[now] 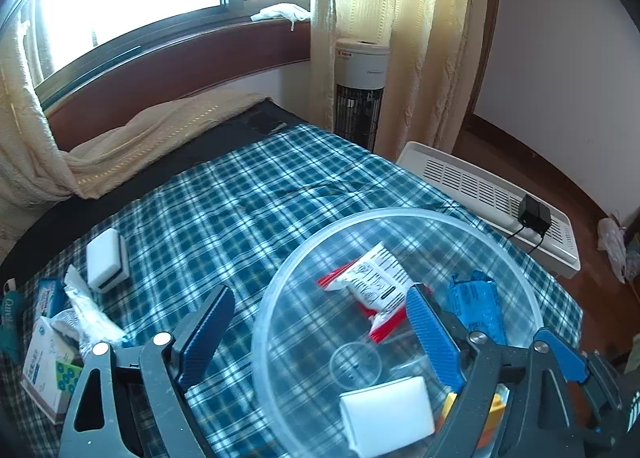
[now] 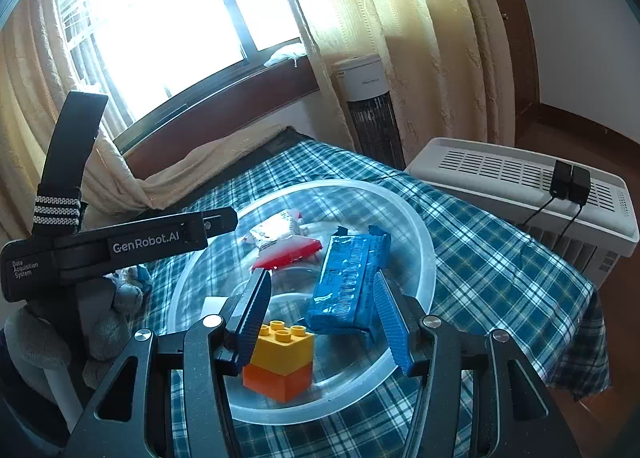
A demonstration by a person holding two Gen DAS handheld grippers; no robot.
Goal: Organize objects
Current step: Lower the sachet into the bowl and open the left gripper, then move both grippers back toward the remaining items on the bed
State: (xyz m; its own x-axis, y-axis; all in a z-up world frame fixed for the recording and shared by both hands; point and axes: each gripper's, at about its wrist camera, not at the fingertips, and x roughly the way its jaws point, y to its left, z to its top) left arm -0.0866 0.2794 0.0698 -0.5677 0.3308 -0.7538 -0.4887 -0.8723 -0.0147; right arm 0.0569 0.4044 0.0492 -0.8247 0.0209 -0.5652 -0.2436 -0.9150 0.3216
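Note:
A clear plastic bowl (image 1: 280, 290) stands on the plaid-covered table, also in the right wrist view (image 2: 420, 234). It holds a red and white packet (image 1: 376, 282), a blue packet (image 2: 348, 282), a small clear cup (image 1: 354, 364), a white block (image 1: 386, 410) and a yellow-on-orange toy brick (image 2: 280, 358). My left gripper (image 1: 316, 338) is open, straddling the bowl's near left rim. My right gripper (image 2: 320, 314) is open above the bowl, with the brick and blue packet between its fingers.
A white box (image 1: 106, 258) and a pile of packets and boxes (image 1: 52, 338) lie on the table's left part. A white heater (image 2: 520, 186) stands past the right edge, a tower fan (image 1: 360, 94) behind, and a cream blanket (image 1: 160, 130) at the far end.

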